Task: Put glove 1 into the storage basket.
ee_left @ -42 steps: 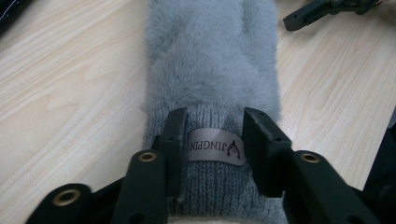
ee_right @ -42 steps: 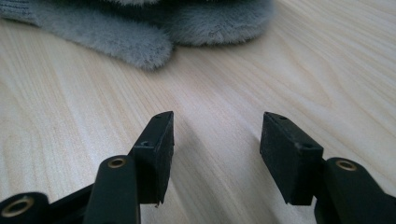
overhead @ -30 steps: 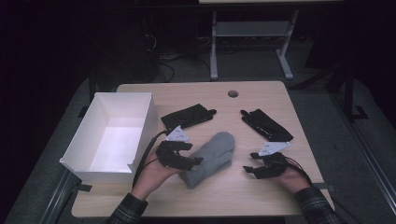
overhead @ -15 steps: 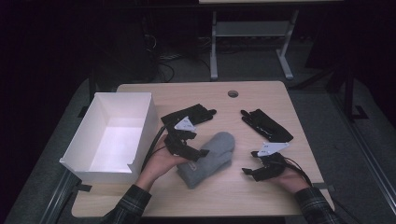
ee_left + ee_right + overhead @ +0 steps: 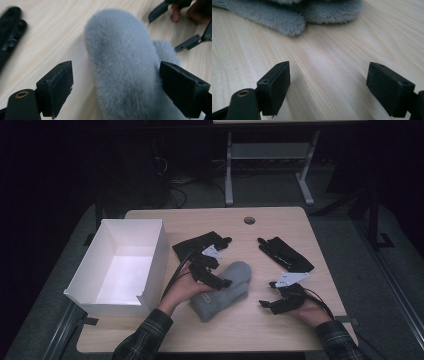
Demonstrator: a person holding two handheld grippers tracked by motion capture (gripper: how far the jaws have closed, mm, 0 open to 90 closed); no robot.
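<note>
Our left gripper (image 5: 115,92) has just been opening; its jaws stand apart astride the grey furry mitten (image 5: 222,289), not pressing it. Our right gripper (image 5: 272,302) has also been spreading, with bare table (image 5: 324,75) between its jaws. The mitten lies mid-table, near a white box (image 5: 117,265), with black gloves (image 5: 285,254) beyond.

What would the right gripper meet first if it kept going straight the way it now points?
Probably the grey fuzzy mitten: bare table lies ahead of the open right gripper, then the mitten's edge. Depth is hard to judge.
</note>
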